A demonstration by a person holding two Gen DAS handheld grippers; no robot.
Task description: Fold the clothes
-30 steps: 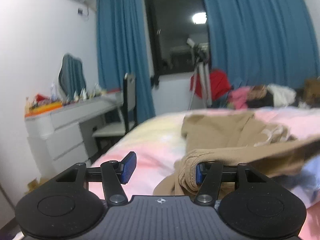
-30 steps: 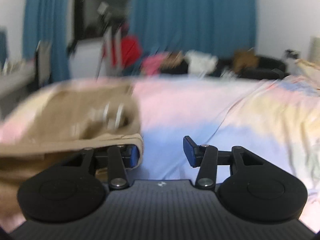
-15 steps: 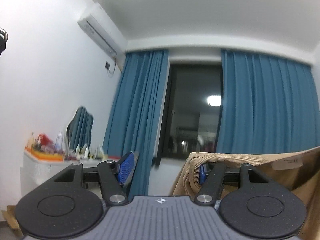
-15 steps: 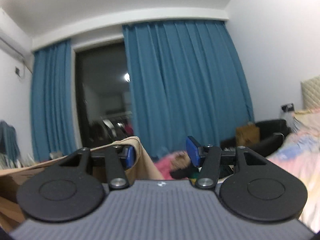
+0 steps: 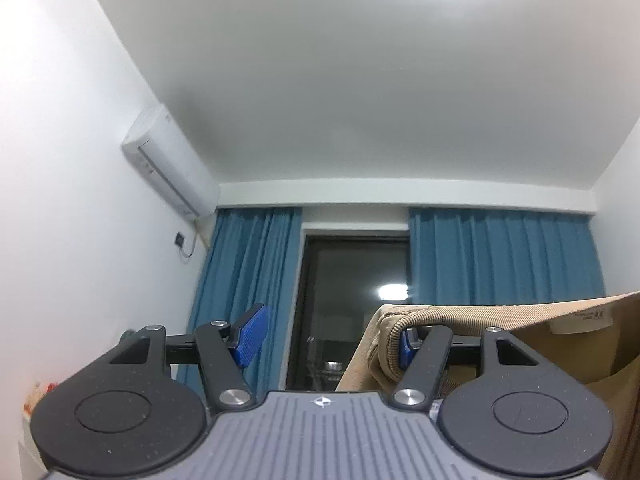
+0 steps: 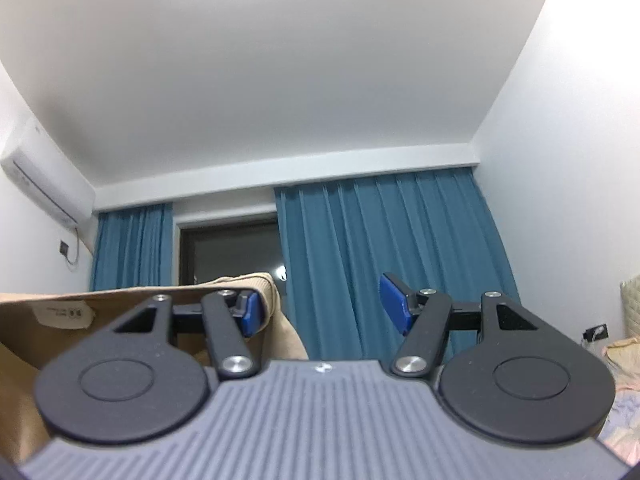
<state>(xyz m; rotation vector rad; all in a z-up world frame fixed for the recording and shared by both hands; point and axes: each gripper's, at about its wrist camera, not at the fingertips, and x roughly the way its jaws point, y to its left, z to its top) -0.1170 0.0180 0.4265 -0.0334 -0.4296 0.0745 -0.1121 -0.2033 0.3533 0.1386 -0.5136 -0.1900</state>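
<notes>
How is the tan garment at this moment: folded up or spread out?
Spread out: the tan garment hangs stretched between the grippers, its hem looped over one finger of each, white label showing.

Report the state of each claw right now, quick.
Left claw: open; the tan garment is hooked over one finger, not pinched.
Right claw: jaws opening; the tan garment is draped over one finger, an edge between them, unpinched.

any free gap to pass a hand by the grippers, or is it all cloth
Free: the gap inside the left gripper, between its bare pad and the tan garment hooked over the other finger; likewise the right gripper, jaws opening, cloth on one finger only. Crowded: between the grippers, where the garment spans.
</notes>
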